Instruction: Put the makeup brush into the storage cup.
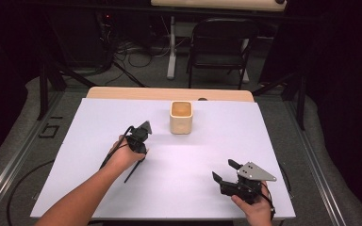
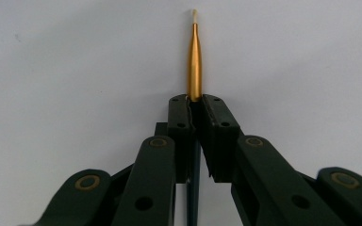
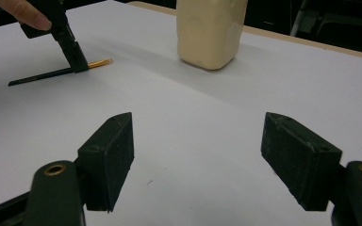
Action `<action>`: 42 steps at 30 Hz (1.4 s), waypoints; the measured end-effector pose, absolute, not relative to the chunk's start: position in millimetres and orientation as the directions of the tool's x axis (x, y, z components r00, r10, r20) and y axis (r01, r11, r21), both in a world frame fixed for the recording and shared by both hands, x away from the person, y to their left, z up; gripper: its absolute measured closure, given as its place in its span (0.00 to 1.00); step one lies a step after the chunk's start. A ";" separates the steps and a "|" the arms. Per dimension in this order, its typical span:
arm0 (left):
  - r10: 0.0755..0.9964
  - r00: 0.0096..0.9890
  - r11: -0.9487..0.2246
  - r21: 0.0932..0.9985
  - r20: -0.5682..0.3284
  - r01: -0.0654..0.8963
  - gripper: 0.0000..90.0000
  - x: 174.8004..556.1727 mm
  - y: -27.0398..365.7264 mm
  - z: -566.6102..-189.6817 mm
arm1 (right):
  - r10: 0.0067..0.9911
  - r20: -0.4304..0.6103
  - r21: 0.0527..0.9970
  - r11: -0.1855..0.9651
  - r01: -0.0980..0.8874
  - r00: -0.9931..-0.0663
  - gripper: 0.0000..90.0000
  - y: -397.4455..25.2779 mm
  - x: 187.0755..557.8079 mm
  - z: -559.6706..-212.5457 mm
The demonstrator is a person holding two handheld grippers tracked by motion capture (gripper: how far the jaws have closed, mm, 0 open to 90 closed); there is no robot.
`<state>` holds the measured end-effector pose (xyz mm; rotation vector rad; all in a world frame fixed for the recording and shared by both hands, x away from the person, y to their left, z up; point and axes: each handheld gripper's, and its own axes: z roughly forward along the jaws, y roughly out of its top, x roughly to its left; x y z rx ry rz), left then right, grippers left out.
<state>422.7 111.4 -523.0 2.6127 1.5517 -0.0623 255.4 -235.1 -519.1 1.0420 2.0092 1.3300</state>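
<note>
The left tool [image 1: 139,141] is pressing down toward the white counter [image 1: 179,160], its matte black jaws clamped together on a slim brush [image 2: 194,70]. In the left gripper view the brush is showing a smooth, tapering golden metal section with a tiny pale tip, sticking out past the jaw ends, while its thin dark handle is running back between and below the jaws. In the right gripper view the same brush is lying low and nearly flat on the counter, gold end pointing toward the cup [image 1: 181,117], dark handle trailing the other way. In the high view the handle is appearing as a thin black line slanting down from the person's left hand [image 1: 122,155].

The cup is a pale, cream-coloured container with a squarish, round-cornered shape and a smooth matte wall, standing upright toward the far side of the counter, well apart from the brush. No writing is readable on anything.

The right tool [image 1: 226,172] is hovering near the counter's near right corner, its blocky jaws spread wide apart and gripping nothing, a grey three-cornered plate on top, well apart from the brush.
</note>
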 end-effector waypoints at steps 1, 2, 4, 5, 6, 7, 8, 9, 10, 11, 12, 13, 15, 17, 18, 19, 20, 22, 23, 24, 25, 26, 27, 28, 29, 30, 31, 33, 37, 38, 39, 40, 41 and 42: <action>0.874 0.478 -0.474 0.067 -0.087 0.878 0.92 422.6 111.3 -523.0 | 0.818 -0.002 0.921 0.225 0.318 -0.575 0.29 -235.1 255.4 -519.1; 0.875 0.477 -0.472 0.068 -0.087 0.879 0.92 422.5 111.2 -523.1 | 0.818 -0.002 0.921 0.225 0.317 -0.575 0.29 -235.1 255.4 -519.0; 0.874 0.477 -0.473 0.068 -0.087 0.879 0.92 422.4 111.3 -523.1 | 0.818 -0.002 0.922 0.224 0.315 -0.576 0.29 -234.9 255.5 -519.2; 0.874 0.477 -0.472 0.068 -0.088 0.879 0.92 422.5 111.5 -523.0 | 0.817 -0.002 0.922 0.224 0.315 -0.576 0.29 -234.8 255.5 -519.2; 0.874 0.477 -0.472 0.068 -0.089 0.879 0.92 422.6 111.7 -523.0 | 0.817 -0.002 0.922 0.224 0.315 -0.576 0.29 -234.8 255.5 -519.2; 0.875 0.476 -0.472 0.068 -0.091 0.879 0.92 422.7 111.9 -523.0 | 0.817 -0.003 0.922 0.225 0.315 -0.576 0.29 -234.8 255.5 -519.2; 0.875 0.475 -0.471 0.067 -0.092 0.880 0.92 422.9 112.2 -522.9 | 0.818 -0.002 0.922 0.224 0.315 -0.576 0.29 -234.7 255.4 -519.1; 0.876 0.473 -0.469 0.068 -0.093 0.881 0.92 422.9 112.3 -522.9 | 0.817 -0.003 0.923 0.224 0.313 -0.576 0.29 -234.8 255.3 -519.0; 0.876 0.473 -0.469 0.065 -0.094 0.881 0.92 423.2 112.5 -522.7 | 0.816 -0.003 0.920 0.228 0.317 -0.578 0.29 -235.1 255.1 -518.6; 0.876 0.473 -0.468 0.069 -0.095 0.881 0.92 423.0 112.7 -523.0 | 0.817 -0.003 0.921 0.228 0.317 -0.577 0.29 -235.0 255.1 -518.7; 0.876 0.472 -0.467 0.070 -0.095 0.881 0.92 422.9 112.8 -523.0 | 0.817 -0.001 0.922 0.223 0.315 -0.576 0.29 -234.7 255.4 -519.0; 0.877 0.471 -0.466 0.071 -0.096 0.882 0.92 422.8 112.9 -523.0 | 0.817 -0.001 0.922 0.223 0.315 -0.576 0.29 -234.7 255.5 -519.1; 0.876 0.473 -0.468 0.071 -0.096 0.881 0.92 422.6 113.2 -522.8 | 0.817 -0.002 0.922 0.224 0.315 -0.576 0.29 -234.6 255.4 -519.1; 0.876 0.472 -0.466 0.075 -0.097 0.882 0.92 422.3 113.5 -522.8 | 0.817 -0.002 0.922 0.224 0.315 -0.577 0.29 -234.4 255.4 -519.2; 0.876 0.471 -0.466 0.075 -0.098 0.882 0.92 422.4 113.8 -522.5 | 0.817 -0.002 0.922 0.224 0.315 -0.577 0.29 -234.4 255.4 -519.2; 0.876 0.472 -0.467 0.074 -0.101 0.881 0.92 422.5 114.3 -522.0 | 0.817 -0.002 0.922 0.224 0.315 -0.577 0.29 -234.4 255.3 -519.1; 0.876 0.471 -0.465 0.075 -0.104 0.882 0.93 422.4 114.6 -521.6 | 0.817 -0.002 0.922 0.225 0.315 -0.576 0.29 -234.4 255.3 -519.1; 0.875 0.472 -0.466 0.081 -0.106 0.881 0.93 422.2 115.5 -520.5 | 0.817 -0.002 0.922 0.225 0.315 -0.577 0.29 -234.5 255.4 -519.1; 0.875 0.472 -0.465 0.084 -0.110 0.881 0.93 422.2 116.0 -520.1 | 0.818 -0.003 0.922 0.225 0.315 -0.576 0.29 -234.5 255.5 -519.2; 0.873 0.474 -0.467 0.085 -0.113 0.880 0.93 422.3 116.7 -519.2 | 0.818 -0.003 0.923 0.224 0.314 -0.575 0.29 -234.5 255.7 -519.3; 0.876 0.468 -0.460 0.090 -0.118 0.883 0.93 422.0 117.0 -518.6 | 0.818 -0.002 0.922 0.224 0.315 -0.575 0.29 -234.5 255.7 -519.4; 0.874 0.472 -0.463 0.094 -0.114 0.881 0.93 422.0 117.8 -517.6 | 0.818 -0.002 0.922 0.224 0.316 -0.575 0.29 -234.5 255.7 -519.4; 0.874 0.471 -0.462 0.099 -0.121 0.881 0.93 421.8 118.4 -516.6 | 0.818 -0.002 0.922 0.224 0.316 -0.575 0.29 -234.3 255.6 -519.4; 0.873 0.473 -0.463 0.103 -0.122 0.880 0.93 421.6 119.1 -515.1 | 0.817 -0.002 0.921 0.226 0.317 -0.576 0.29 -234.4 255.5 -519.3; 0.872 0.472 -0.460 0.111 -0.128 0.881 0.93 421.0 119.6 -513.8 | 0.817 -0.002 0.922 0.225 0.316 -0.576 0.29 -234.3 255.4 -519.3; 0.870 0.475 -0.463 0.114 -0.133 0.879 0.93 420.8 120.6 -512.0 | 0.817 -0.002 0.922 0.225 0.316 -0.576 0.29 -234.3 255.4 -519.3; 0.869 0.475 -0.461 0.126 -0.136 0.879 0.93 420.1 121.5 -510.7 | 0.817 -0.002 0.922 0.225 0.316 -0.576 0.29 -234.4 255.5 -519.3; 0.867 0.477 -0.460 0.138 -0.144 0.877 0.93 419.3 123.6 -507.2 | 0.819 -0.002 0.922 0.224 0.316 -0.574 0.29 -234.4 255.5 -519.3; 0.866 0.473 -0.447 0.171 -0.163 0.878 0.93 417.4 128.2 -500.0 | 0.818 -0.002 0.921 0.226 0.318 -0.575 0.29 -234.2 255.4 -519.4; 0.863 0.476 -0.448 0.180 -0.168 0.876 0.93 417.0 129.6 -497.9 | 0.818 -0.002 0.921 0.225 0.318 -0.575 0.29 -234.1 255.4 -519.4; 0.861 0.478 -0.448 0.190 -0.173 0.874 0.93 416.3 130.8 -495.8 | 0.818 -0.002 0.921 0.226 0.318 -0.575 0.29 -234.0 255.4 -519.3; 0.861 0.478 -0.444 0.201 -0.175 0.873 0.93 415.3 131.8 -493.8 | 0.818 -0.004 0.921 0.228 0.317 -0.576 0.29 -234.1 255.4 -519.4; 0.860 0.477 -0.440 0.209 -0.180 0.873 0.93 414.2 132.7 -491.5 | 0.818 -0.003 0.920 0.227 0.318 -0.575 0.29 -234.1 255.4 -519.4; 0.859 0.477 -0.436 0.222 -0.185 0.872 0.93 413.2 133.9 -489.4 | 0.818 -0.002 0.920 0.226 0.319 -0.575 0.29 -234.1 255.5 -519.5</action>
